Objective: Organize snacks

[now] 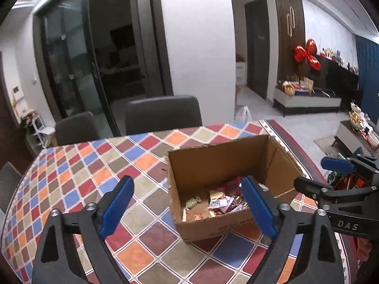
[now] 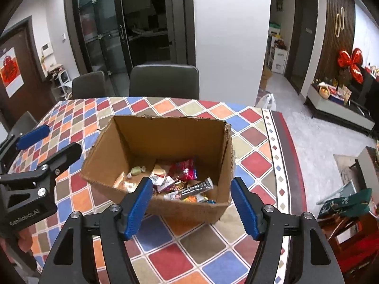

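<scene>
An open cardboard box [image 1: 213,163] [image 2: 165,137] stands on the table with the chequered cloth [image 1: 94,165] [image 2: 255,146]. Several wrapped snacks [image 1: 218,203] [image 2: 182,175] lie on its bottom: a red packet, a pale green sweet, gold wrappers and a dark silver bar. My left gripper [image 1: 187,182] [image 2: 62,137] hovers open at the box's left near side, its right finger over the box. My right gripper [image 2: 191,182] [image 1: 310,172] stands open above the box's near wall. Neither holds anything.
Two dark chairs [image 1: 163,113] [image 2: 164,80] stand at the table's far side. The table's right edge [image 2: 284,142] drops to a grey floor with a white plastic bag [image 2: 267,101]. A low bench with goods [image 2: 331,94] lines the right wall.
</scene>
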The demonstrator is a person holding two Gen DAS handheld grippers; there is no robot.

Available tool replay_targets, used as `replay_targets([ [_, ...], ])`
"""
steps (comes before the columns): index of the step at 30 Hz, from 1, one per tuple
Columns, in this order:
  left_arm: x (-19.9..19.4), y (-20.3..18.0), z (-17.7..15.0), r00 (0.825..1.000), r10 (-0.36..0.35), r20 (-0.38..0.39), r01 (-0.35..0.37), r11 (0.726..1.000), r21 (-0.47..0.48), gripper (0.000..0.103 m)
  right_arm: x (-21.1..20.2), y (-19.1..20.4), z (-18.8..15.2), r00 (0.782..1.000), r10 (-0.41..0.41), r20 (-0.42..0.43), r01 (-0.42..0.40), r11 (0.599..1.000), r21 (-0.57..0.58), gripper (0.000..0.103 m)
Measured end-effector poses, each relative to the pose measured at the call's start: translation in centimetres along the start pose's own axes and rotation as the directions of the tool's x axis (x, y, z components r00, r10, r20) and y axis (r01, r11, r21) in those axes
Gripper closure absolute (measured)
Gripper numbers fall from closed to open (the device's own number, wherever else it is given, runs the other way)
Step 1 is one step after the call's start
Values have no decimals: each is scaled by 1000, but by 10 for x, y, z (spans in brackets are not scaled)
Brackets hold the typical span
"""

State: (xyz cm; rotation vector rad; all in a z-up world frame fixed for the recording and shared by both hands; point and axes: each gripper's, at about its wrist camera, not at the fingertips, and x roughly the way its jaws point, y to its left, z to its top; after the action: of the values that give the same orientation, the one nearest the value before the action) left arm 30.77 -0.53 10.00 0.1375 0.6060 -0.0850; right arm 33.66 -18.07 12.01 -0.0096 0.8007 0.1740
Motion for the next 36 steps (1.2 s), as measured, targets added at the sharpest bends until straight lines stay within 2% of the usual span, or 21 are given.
replay_targets([
  [3,-18,0,-8,999,15,36,-15,1000,-1,3,-17,1,-11,999,-11,42,11,1000,-1,24],
  [8,-41,-3,-25,996,23,85,-23,1000,-7,0,-45,5,-30,991,-48,123,50,999,-11,19],
  [14,-66,-12,-54,991,9,131,-11,1000,14,0,-68,8,-62,985,-27,171,28,1000,-4,19],
  [18,-81,-18,-73,988,16,155,-19,1000,19,0,-77,9,-85,980,-41,196,43,999,-4,19],
  [21,-88,-21,-86,987,17,159,-21,1000,24,0,-81,9,-96,977,-49,209,50,999,2,19],
  [28,-102,-26,-116,989,-38,145,37,999,12,0,-91,13,-122,971,-31,237,31,1000,2,19],
  [33,-109,-29,-129,987,-22,156,21,1000,8,0,-97,17,-139,963,-56,262,63,998,-17,19],
  [36,-112,-29,-136,987,-26,159,24,1000,9,0,-99,22,-150,963,-45,267,55,998,-32,19],
])
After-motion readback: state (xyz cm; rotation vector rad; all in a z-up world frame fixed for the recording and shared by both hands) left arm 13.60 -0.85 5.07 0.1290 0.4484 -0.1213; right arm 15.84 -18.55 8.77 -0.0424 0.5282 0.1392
